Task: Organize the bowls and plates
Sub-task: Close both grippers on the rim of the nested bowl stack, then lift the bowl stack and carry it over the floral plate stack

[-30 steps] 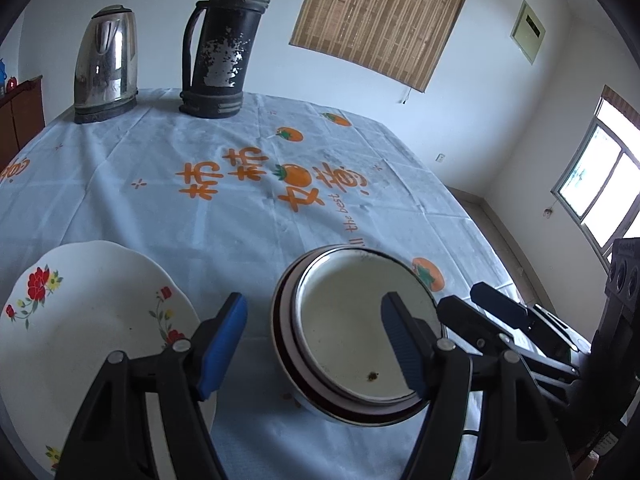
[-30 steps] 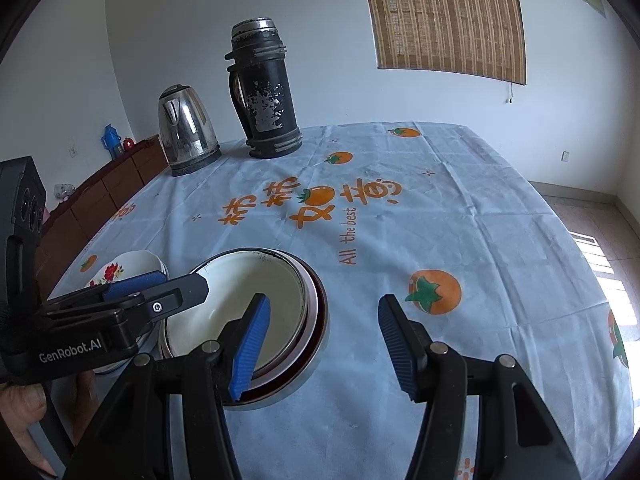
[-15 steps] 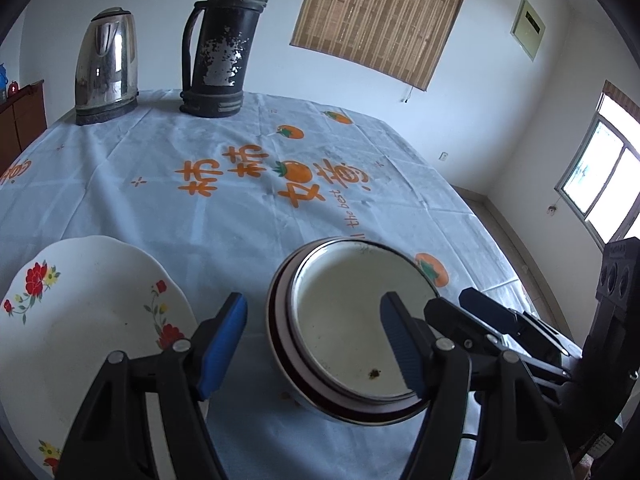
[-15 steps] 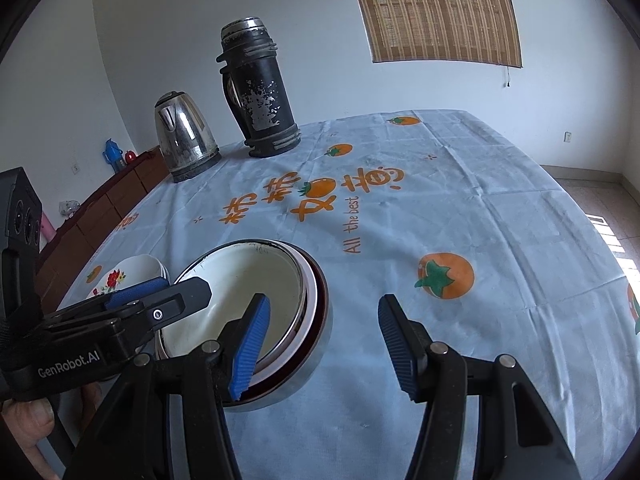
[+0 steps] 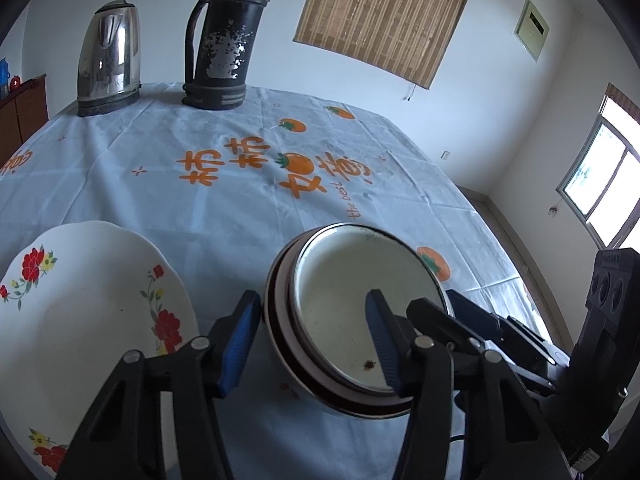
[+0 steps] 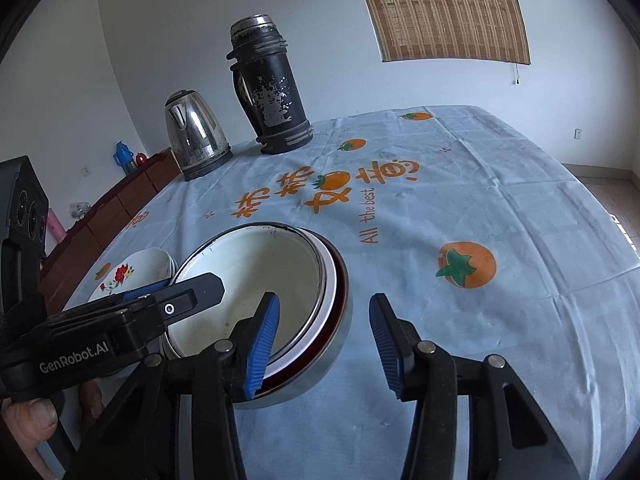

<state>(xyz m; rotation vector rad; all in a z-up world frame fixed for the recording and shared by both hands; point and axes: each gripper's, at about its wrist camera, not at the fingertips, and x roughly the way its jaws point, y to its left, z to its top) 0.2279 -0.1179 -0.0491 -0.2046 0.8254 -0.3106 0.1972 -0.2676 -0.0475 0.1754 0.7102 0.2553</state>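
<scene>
Beside the stacked bowls (image 5: 360,312) sits a floral plate (image 5: 80,320), kettle (image 5: 110,58) behind.

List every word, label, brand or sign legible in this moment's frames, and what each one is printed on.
"GenRobot.AI": white lettering on the left gripper body, right wrist view.
"All the best": orange lettering on the tablecloth.
Four large orange Chinese characters around a persimmon picture on the same tablecloth: visible, but not transcribed here.
Thermos, kettle, wall panel: no readable text.
</scene>
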